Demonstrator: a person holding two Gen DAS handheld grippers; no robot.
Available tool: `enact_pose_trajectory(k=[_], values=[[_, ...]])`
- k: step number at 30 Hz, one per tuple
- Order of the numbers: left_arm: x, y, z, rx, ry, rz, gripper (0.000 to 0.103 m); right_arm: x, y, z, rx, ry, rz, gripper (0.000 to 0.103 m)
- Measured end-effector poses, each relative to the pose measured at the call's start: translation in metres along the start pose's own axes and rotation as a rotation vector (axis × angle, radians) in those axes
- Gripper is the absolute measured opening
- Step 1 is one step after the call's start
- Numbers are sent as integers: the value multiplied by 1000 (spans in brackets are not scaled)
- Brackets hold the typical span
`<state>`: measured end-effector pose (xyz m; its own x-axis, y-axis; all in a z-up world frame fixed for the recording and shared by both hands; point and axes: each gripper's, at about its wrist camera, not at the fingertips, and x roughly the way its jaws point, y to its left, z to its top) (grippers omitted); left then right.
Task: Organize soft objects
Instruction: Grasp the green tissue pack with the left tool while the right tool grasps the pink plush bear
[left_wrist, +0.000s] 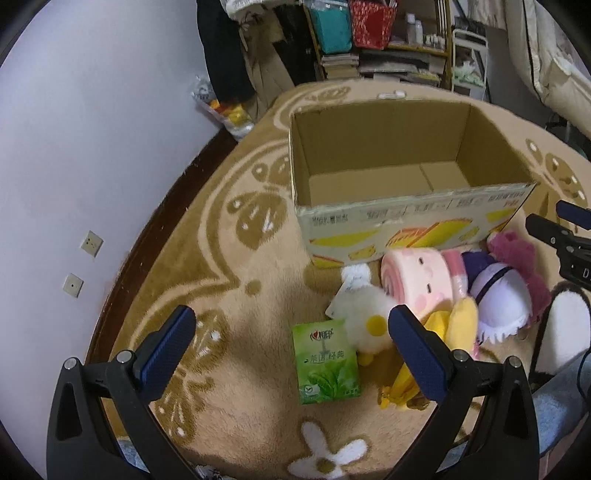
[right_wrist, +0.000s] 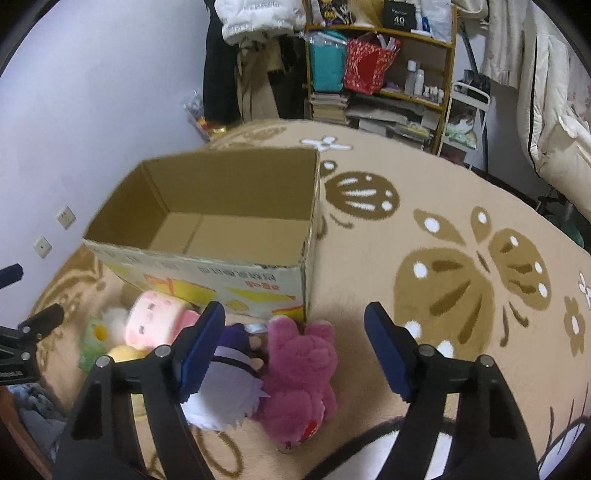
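An empty open cardboard box (left_wrist: 373, 162) stands on the carpet; it also shows in the right wrist view (right_wrist: 236, 195). In front of it lies a pile of soft toys: a pink roll-shaped plush (left_wrist: 421, 278) (right_wrist: 153, 319), a white plush with yellow spots (left_wrist: 364, 317), a yellow plush (left_wrist: 448, 319), a purple-and-white doll (left_wrist: 496, 293) (right_wrist: 229, 391) and a magenta bear (right_wrist: 301, 373). A green tissue pack (left_wrist: 327, 362) lies at the pile's left. My left gripper (left_wrist: 291, 347) is open above the tissue pack and white plush. My right gripper (right_wrist: 295, 350) is open over the magenta bear.
The beige carpet with brown butterfly patterns (right_wrist: 443, 266) covers the floor. A wall (left_wrist: 74, 147) runs along the left. A cluttered shelf (right_wrist: 380, 66) and hanging clothes (right_wrist: 255, 55) stand behind the box. A bed edge (right_wrist: 561, 147) is at the right.
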<state>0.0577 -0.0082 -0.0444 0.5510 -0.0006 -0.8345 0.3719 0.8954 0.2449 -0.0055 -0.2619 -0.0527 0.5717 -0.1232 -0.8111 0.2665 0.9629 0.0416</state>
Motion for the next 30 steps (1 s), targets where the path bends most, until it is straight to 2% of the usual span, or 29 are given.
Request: enact_pose_trajectory(k=[9, 11, 12, 13, 17, 19, 24, 30], values=[[38, 9, -9, -52, 114, -21, 103, 24, -12, -9, 56, 86, 7, 82], [46, 14, -11, -73, 140, -30, 103, 27, -12, -10, 51, 88, 14, 74], [50, 16, -12, -81, 152, -23, 103, 30, -11, -12, 37, 88, 8, 63], [54, 17, -14, -93, 163, -16, 103, 32, -12, -12, 31, 92, 1, 59], [68, 23, -18, -120, 237, -52, 103, 42, -13, -16, 45, 126, 17, 59], [74, 23, -22, -125, 268, -45, 103, 45, -12, -18, 44, 143, 20, 59], [76, 18, -23, -109, 278, -57, 103, 50, -11, -21, 62, 164, 46, 59], [83, 17, -26, -130, 310, -126, 103, 57, -12, -24, 74, 174, 47, 59]])
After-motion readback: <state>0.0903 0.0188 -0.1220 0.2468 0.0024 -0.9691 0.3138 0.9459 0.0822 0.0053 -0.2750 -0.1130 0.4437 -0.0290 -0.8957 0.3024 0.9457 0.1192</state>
